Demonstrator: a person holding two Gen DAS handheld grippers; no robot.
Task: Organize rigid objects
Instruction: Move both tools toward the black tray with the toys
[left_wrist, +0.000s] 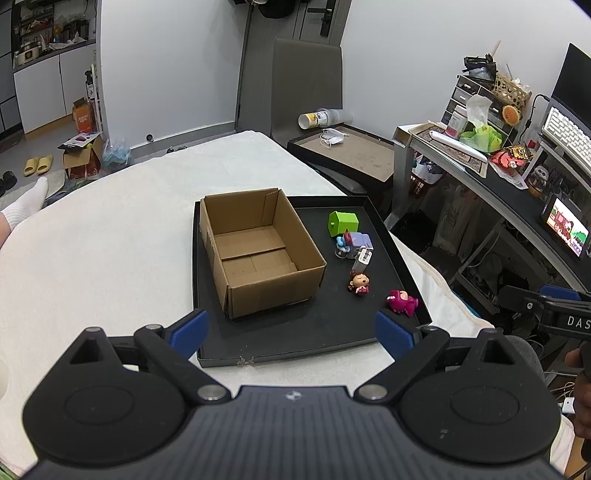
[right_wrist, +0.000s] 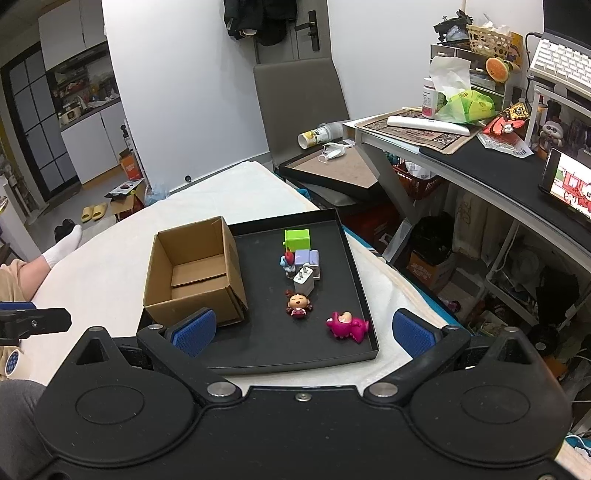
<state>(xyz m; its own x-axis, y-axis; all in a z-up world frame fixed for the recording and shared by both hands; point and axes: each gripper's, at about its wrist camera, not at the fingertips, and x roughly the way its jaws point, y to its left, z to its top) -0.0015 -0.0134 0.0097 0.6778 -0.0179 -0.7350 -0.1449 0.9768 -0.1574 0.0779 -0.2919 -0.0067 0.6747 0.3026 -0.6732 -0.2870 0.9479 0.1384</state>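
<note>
Five small things and one box sit on a black tray (left_wrist: 397, 243) that lies on a white-covered bed (left_wrist: 110, 236). The box (left_wrist: 258, 251), open-topped cardboard with nothing inside, fills the tray's left half. To its right the small things run in a loose line from far to near. Farthest is a green cube (left_wrist: 343, 222). Just this side of it a lilac block (left_wrist: 360, 242) stands with a blue figurine (left_wrist: 341, 246) touching its left side. A white charger (left_wrist: 362, 258), prongs up, is just in front of the block. Nearer sits a brown-haired doll (left_wrist: 359, 282), apart from the charger, and nearest, toward the tray's right corner, lies a pink toy (left_wrist: 402, 302) on its side.

The left claw (left_wrist: 291, 330) hovers over the tray's near edge, spread wide and holding nothing; its blue pads (left_wrist: 190, 328) frame the box's front corner and the pink toy. The right claw (right_wrist: 303, 330) is likewise wide apart and empty, above the same near edge, with the doll (right_wrist: 297, 304) and pink toy (right_wrist: 347, 325) between its pads (right_wrist: 413, 332).

Beyond the bed stand a grey chair (left_wrist: 306, 85) and a second tray (left_wrist: 354, 151) with a face mask (left_wrist: 332, 136) on it. A cluttered bench (left_wrist: 480, 170) runs along the right.
</note>
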